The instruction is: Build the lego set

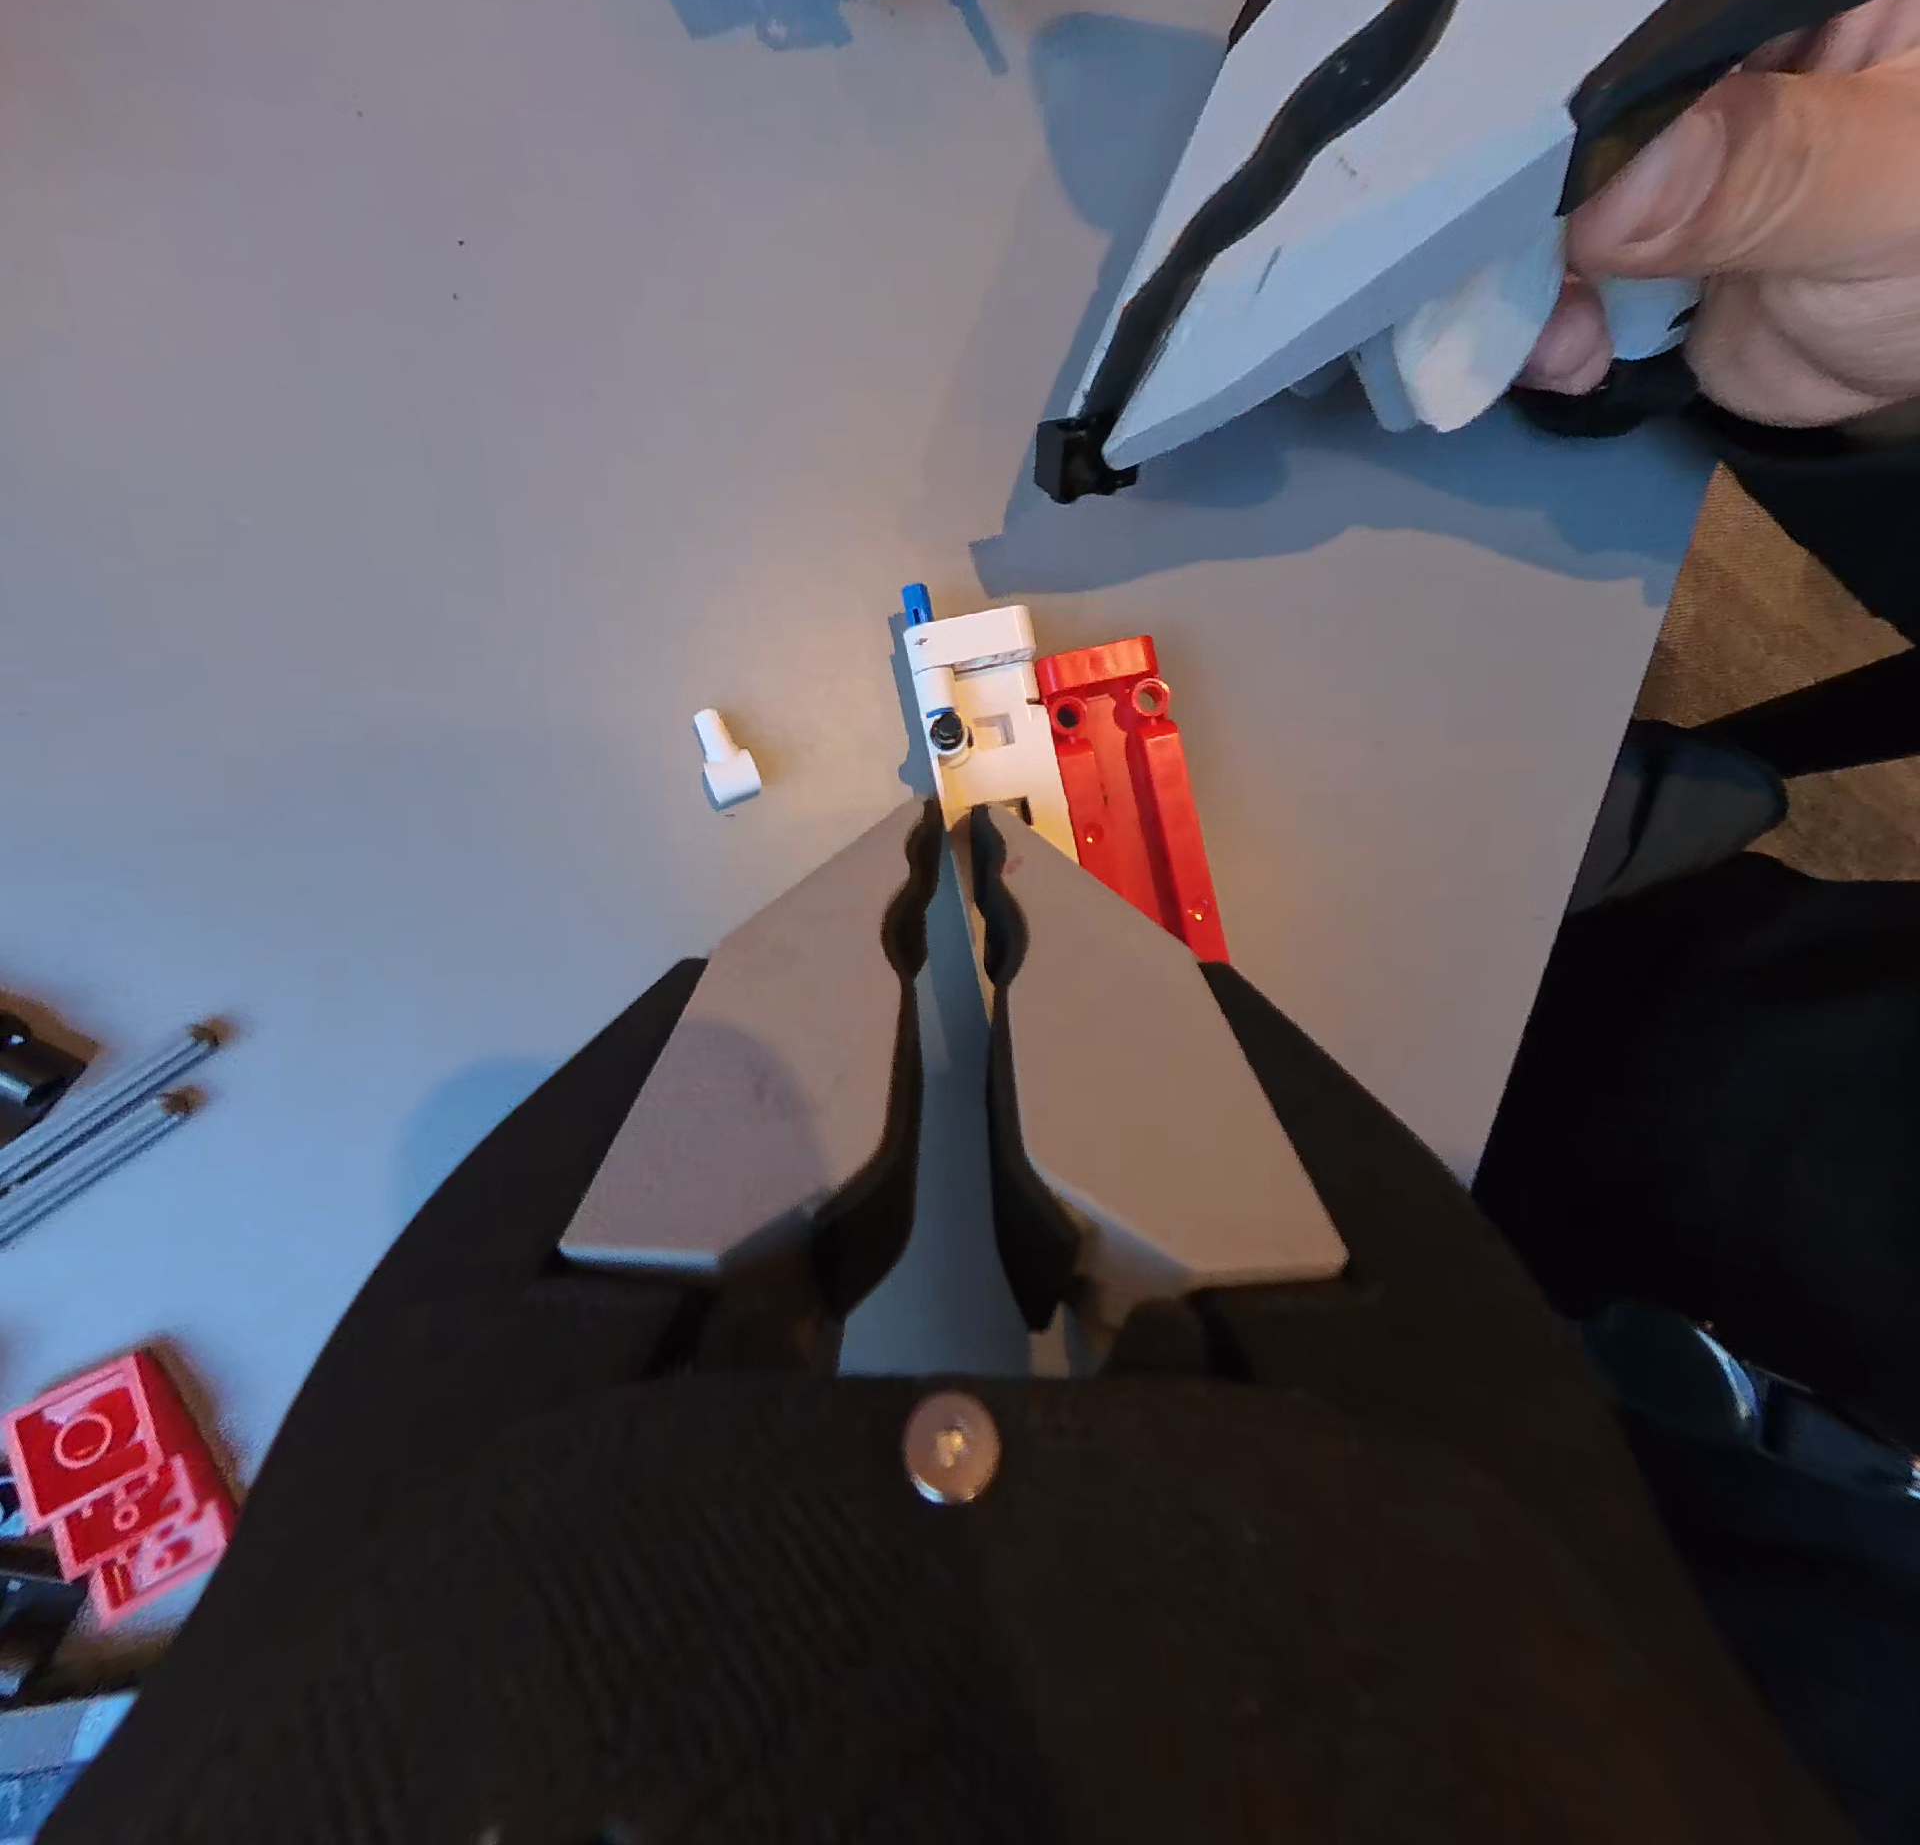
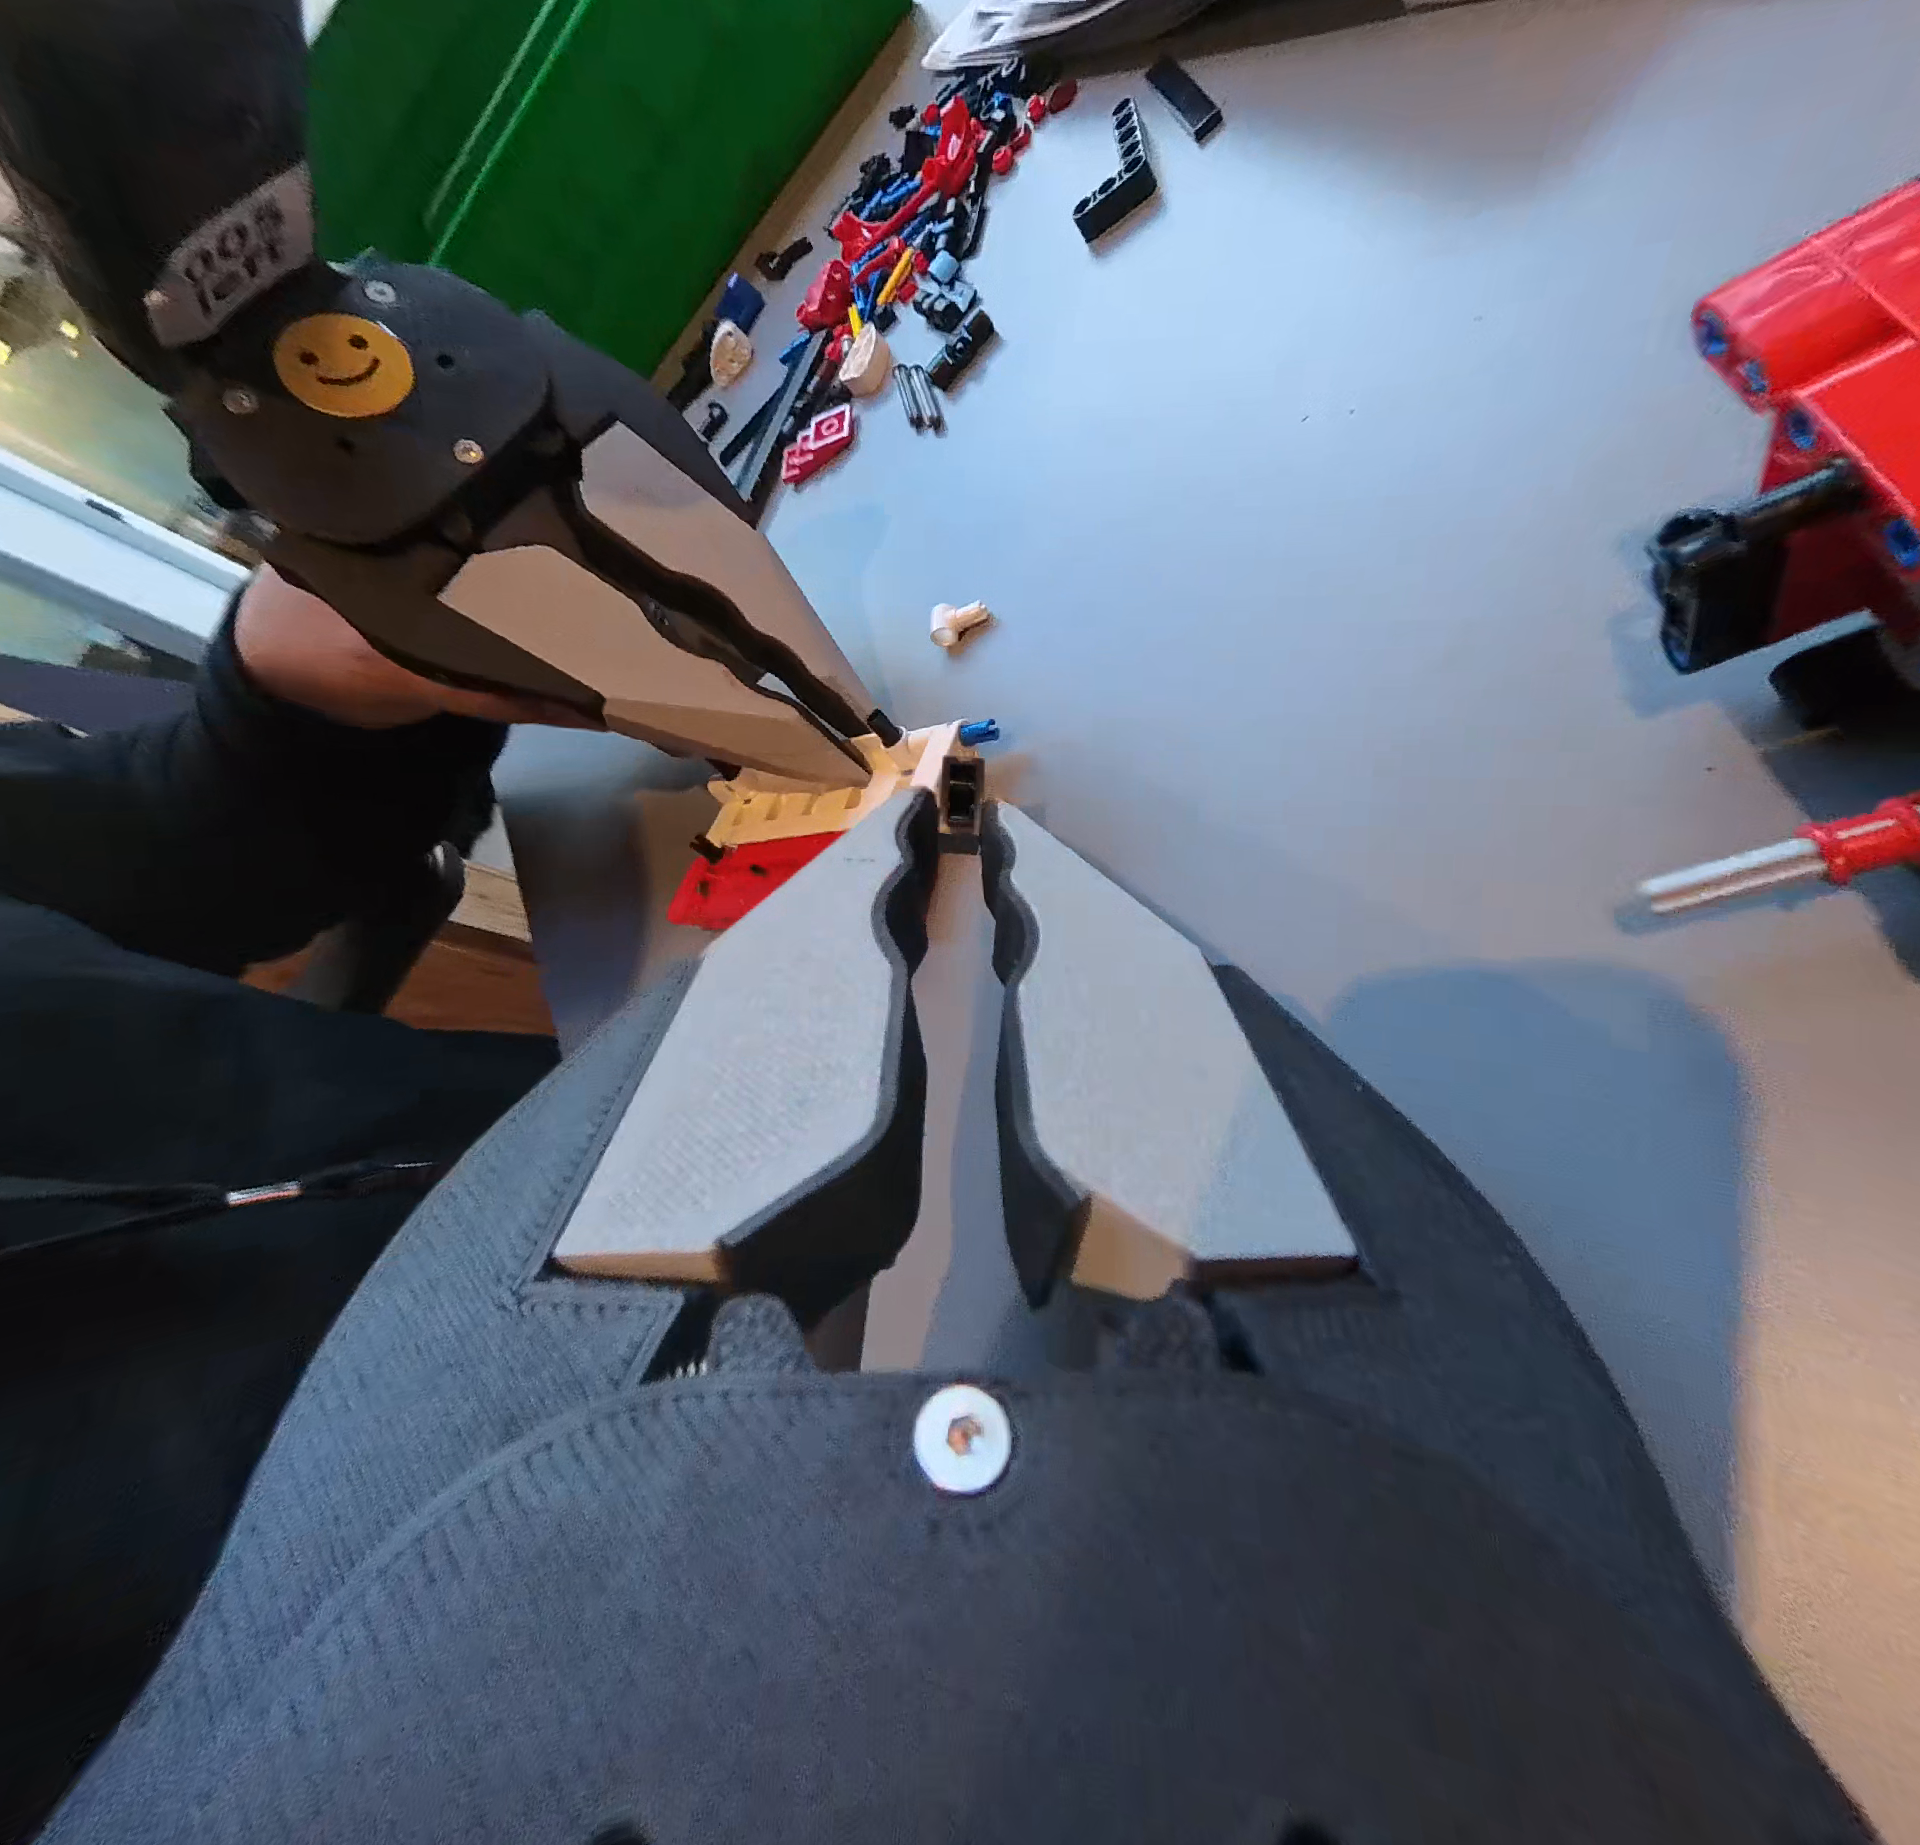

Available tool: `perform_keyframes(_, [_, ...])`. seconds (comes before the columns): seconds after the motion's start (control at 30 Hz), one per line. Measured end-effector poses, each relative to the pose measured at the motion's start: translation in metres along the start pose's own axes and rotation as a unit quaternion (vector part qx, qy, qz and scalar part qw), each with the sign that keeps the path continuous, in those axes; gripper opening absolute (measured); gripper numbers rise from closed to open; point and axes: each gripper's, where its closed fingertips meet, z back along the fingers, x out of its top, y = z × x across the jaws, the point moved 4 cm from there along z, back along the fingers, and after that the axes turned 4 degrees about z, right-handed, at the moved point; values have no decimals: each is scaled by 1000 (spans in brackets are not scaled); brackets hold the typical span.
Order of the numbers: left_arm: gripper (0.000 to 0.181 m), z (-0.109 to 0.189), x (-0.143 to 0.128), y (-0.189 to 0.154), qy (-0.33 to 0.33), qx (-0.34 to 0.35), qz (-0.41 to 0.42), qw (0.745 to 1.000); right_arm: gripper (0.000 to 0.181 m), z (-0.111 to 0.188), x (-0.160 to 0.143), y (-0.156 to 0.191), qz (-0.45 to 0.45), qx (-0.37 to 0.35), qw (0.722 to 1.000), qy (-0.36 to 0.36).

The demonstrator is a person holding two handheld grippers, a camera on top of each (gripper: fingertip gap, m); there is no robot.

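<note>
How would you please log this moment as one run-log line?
left gripper: shut on white-and-red assembly | right gripper: shut on small black piece, above table | loose white connector: untouched

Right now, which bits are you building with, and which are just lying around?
In use:
left gripper
white and red assembly
right gripper
small black piece

Lying about:
loose white connector
pile of parts
red stickers
green box
grey rods
</note>
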Motion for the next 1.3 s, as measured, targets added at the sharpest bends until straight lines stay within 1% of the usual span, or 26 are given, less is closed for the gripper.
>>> perform_keyframes(0.13, [3, 0, -3, -4, -11, 9, -3, 1000, 6, -8, -7, 6, 62, -36, 997, 37])
perform_keyframes(0.23, [1, 4, -3, -8, -42, 17, -24, 999, 6, -11, -10, 10, 103, -62, 991, 53])
perform_keyframes(0.3, [1, 10, -3, -7, -79, 35, -50, 995, 6, -7, -6, 13, 122, -73, 989, 33])
perform_keyframes(0.37, [1, 19, -5, -6, -117, 54, -64, 990, 6, 0, -1, 18, 135, -68, 989, -2])
perform_keyframes(0.47, [0, 35, -2, -13, -193, 45, -86, 976, 6, 11, 6, 28, 159, -53, 985, -46])
perform_keyframes(0.57, [0, 53, 4, -19, -259, 65, -125, 956, 6, 17, 11, 41, 206, -54, 974, -72])
perform_keyframes(0.67, [0, 61, 8, -29, -300, 45, -138, 943, 6, 21, 15, 54, 265, -72, 958, -86])
perform_keyframes(0.77, [0, 58, 9, -29, -299, 58, -139, 942, 6, 22, 15, 63, 316, -93, 939, -94])
perform_keyframes(0.87, [0, 56, 8, -32, -304, 55, -144, 940, 6, 22, 12, 63, 344, -115, 927, -92])
perform_keyframes(0.93, [0, 49, 6, -28, -284, 65, -123, 949, 6, 20, 8, 59, 342, -120, 928, -83])
perform_keyframes(1.1, [0, 35, -3, -11, -225, 103, -37, 968, 6, 15, 1, 38, 325, -143, 933, -63])
perform_keyframes(1.23, [0, 28, -8, -5, -211, 84, 15, 974, 6, 14, 3, 34, 326, -149, 932, -64])
perform_keyframes(1.3, [0, 27, -9, -3, -206, 81, 25, 975, 6, 12, 2, 32, 326, -150, 932, -56])
